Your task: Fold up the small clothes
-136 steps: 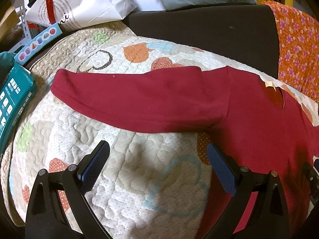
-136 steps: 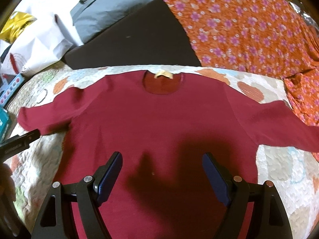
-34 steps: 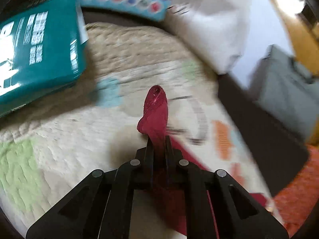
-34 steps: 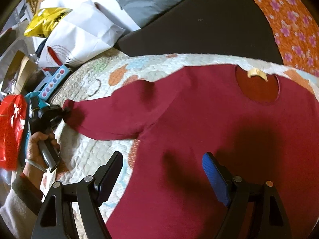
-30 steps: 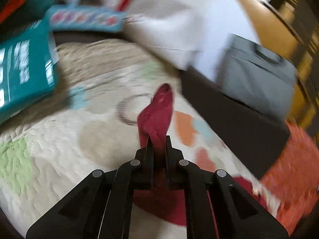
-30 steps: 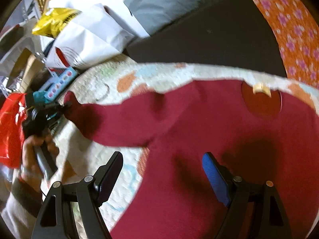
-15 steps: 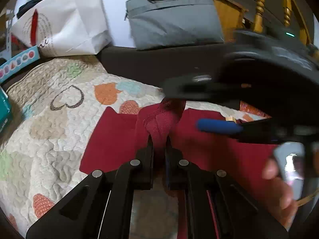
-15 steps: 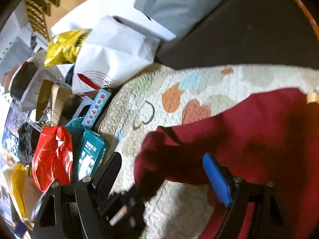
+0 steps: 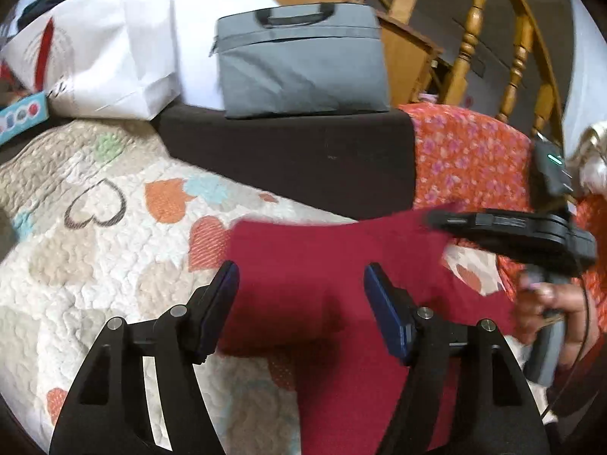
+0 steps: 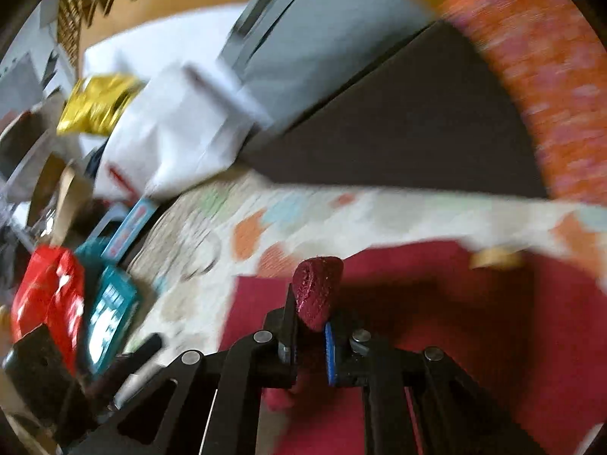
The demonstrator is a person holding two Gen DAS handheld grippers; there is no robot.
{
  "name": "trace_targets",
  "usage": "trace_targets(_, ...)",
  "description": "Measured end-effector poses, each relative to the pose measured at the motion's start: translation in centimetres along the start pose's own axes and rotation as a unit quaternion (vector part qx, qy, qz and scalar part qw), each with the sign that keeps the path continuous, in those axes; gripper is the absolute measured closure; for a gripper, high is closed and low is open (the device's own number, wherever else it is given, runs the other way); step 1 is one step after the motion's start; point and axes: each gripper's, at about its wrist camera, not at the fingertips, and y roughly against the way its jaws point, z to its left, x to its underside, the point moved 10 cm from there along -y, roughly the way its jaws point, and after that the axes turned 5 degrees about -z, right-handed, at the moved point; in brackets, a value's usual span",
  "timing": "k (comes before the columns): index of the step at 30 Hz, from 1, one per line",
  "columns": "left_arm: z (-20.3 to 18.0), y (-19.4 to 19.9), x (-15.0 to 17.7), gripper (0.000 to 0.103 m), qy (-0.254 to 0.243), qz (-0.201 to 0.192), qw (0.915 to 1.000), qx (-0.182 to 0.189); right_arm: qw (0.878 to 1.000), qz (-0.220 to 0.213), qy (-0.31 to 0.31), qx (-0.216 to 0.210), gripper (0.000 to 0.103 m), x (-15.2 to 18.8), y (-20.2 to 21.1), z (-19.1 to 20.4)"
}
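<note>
The right gripper is clenched on a bunched end of the dark red shirt; a nub of red cloth sticks up between its two pads, and the view around it is streaked with blur. It points downward over the shirt, tilted so that the scene leans to one side. The left gripper has its jaws spreading apart, with nothing pinched between the blue pads; the shirt lies flat just below and beyond them. It also points down at a slant.

From the left wrist view, the right gripper shows at the far right as a black bar lying roughly level, carried by a hand wrapped around its grey handle.

The shirt rests on a quilt printed with hearts. Behind the quilt is a dark cushion, with a grey bag and a white paper bag on top, and an orange flowered cloth to the right.
</note>
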Motion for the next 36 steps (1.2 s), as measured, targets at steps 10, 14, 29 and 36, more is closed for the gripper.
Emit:
trace_targets(10, -2.1, -4.5, 2.5, 0.035, -0.039, 0.044, 0.9975, -0.040, 0.983, -0.026, -0.062, 0.171, 0.094, 1.0, 10.8, -18.9)
trace_targets(14, -3.3, -6.6, 4.0, 0.034, -0.069, 0.058, 0.9947, -0.048, 0.978, -0.004, -0.100, 0.185, 0.094, 3.6, 10.3, -23.1)
trace_targets(29, 1.2, -11.9, 10.0, 0.033, -0.078, 0.172, 0.9727, -0.135, 0.944, 0.052, -0.110, 0.308, 0.073, 7.4, 11.2, -30.4)
trace_targets(36, 1.3, -11.6, 10.1, 0.033, -0.078, 0.173, 0.9720, -0.138, 0.967, 0.070, -0.057, 0.237, 0.071, 9.2, 10.8, -25.7)
